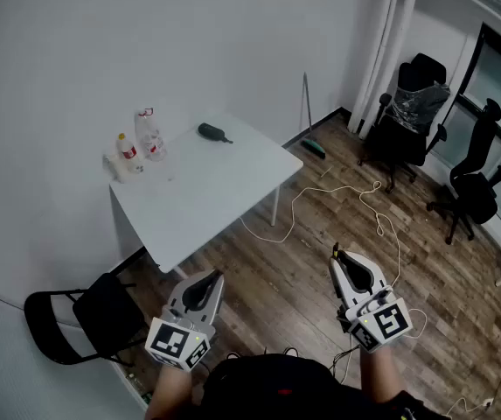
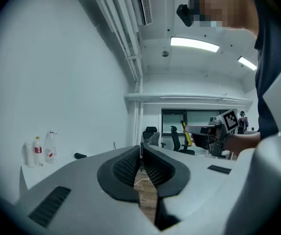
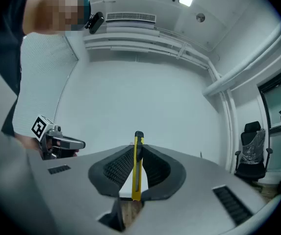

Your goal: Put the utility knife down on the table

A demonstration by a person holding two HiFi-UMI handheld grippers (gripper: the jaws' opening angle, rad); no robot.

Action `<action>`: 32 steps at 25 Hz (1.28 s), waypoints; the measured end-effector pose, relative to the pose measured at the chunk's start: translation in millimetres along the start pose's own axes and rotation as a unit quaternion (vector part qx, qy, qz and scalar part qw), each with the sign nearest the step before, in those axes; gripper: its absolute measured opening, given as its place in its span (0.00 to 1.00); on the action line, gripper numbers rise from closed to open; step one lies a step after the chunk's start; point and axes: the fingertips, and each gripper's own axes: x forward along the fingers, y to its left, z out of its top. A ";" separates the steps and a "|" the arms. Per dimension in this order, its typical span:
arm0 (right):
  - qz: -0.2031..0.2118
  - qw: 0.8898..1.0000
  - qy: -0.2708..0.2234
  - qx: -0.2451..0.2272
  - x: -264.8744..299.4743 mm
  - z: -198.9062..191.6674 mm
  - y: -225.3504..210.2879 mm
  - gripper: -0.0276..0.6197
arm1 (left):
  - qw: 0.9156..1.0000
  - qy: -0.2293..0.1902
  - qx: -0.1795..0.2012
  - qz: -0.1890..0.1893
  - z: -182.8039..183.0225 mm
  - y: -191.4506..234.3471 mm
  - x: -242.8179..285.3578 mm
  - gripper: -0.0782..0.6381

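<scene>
Low over the wooden floor (image 1: 320,234), well short of the white counter (image 1: 206,191), both hands were held close in front of the person's body, and each tool pointed forward and away from it. The right tongs (image 1: 338,255) sat to the right and a little further forward, with their marker cube (image 1: 388,322) nearest the body. In the right gripper view they were clamped on the utility knife (image 3: 137,168), a yellow one with a dark tip. It stood upright between the ribbed pads (image 3: 115,168) and poked out just past the tips. The knife was in the air, well apart from the counter. The left tongs (image 1: 208,278) were held at about the same height, angled toward the near corner of the counter. In the left gripper view their jaws were pressed together with nothing between them. On the counter two bottles (image 1: 141,138) stood near the wall-side corner, and a dark object (image 1: 214,132) lay near the far edge, apart from them. A black folding chair (image 1: 84,322) stood just beside the counter's near end. A pale cable (image 1: 355,191) trailed across the floor, and two black office chairs (image 1: 416,103) stood at the far right by the window.
</scene>
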 end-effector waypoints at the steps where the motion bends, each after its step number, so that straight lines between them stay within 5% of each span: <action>1: -0.001 1.000 -0.001 -0.001 -0.2 -0.9 -0.6 0.14 | 1.000 -0.001 0.001 -0.001 -0.7 -0.2 1.0 0.16; 19: 0.014 1.000 0.006 0.012 -21.0 -17.1 -12.8 0.14 | 1.000 0.017 0.016 -0.009 -9.0 -28.3 11.3 0.16; 32: 0.043 0.998 0.012 0.049 -52.3 -43.8 -75.8 0.14 | 0.999 0.035 0.021 0.013 -19.6 -82.7 56.2 0.16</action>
